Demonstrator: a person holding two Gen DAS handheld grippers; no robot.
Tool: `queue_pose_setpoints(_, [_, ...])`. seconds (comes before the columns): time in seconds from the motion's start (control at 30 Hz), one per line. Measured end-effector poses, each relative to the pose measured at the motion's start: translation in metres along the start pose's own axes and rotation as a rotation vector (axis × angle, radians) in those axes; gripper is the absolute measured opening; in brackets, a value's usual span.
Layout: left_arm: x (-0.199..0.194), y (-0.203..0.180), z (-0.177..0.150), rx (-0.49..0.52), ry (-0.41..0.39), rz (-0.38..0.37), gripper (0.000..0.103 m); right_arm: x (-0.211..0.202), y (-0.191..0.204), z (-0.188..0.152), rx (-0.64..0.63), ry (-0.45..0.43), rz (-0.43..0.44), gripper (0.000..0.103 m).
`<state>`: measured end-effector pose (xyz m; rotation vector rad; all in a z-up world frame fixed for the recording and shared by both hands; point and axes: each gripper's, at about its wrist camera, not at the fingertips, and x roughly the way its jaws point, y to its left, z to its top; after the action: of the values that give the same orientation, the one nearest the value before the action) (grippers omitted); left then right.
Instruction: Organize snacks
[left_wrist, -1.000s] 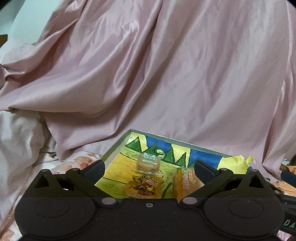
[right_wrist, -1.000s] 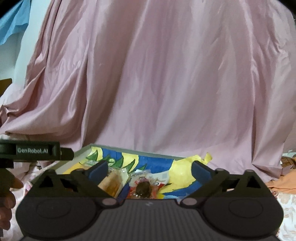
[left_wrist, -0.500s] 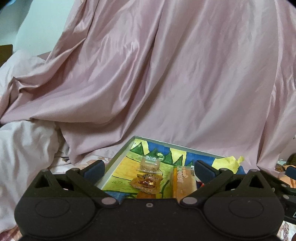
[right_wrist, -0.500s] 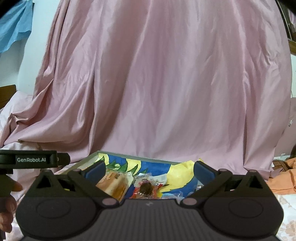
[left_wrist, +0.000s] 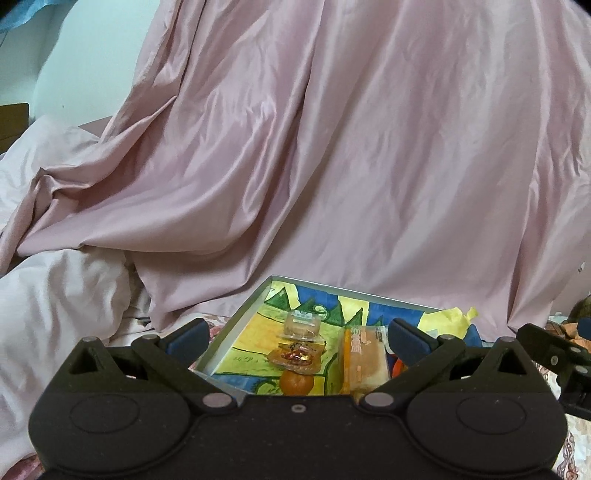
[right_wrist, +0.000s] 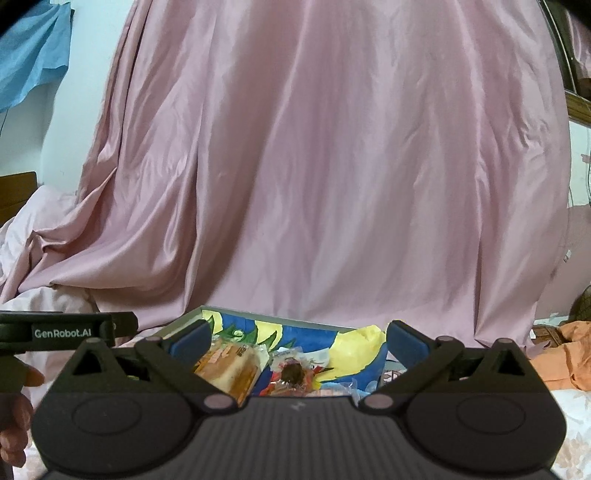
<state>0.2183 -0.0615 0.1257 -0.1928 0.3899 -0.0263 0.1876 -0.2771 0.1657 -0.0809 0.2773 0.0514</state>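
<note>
Right gripper (right_wrist: 295, 339) (wide open) hovers over possibly bread (right_wrist: 231, 363).

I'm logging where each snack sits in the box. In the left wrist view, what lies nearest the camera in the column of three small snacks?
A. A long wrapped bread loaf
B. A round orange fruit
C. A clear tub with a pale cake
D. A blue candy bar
B: the round orange fruit sits nearest, with the amber wrapped snack behind it and the clear tub farthest, all in the painted box.

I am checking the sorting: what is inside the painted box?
Inside the painted box: a clear-wrapped pastry, an orange-brown packet, an orange fruit, a wrapped bread. The gripper body hides its near part.
</note>
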Motion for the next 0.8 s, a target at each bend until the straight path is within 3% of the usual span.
queue_pose_setpoints(0.8, [-0.030, 0.000, -0.012, 0.025, -0.031, 0.019, 0.102, -0.021, -0.001, -0.011, -0.009, 0.020, -0.010, 0.103])
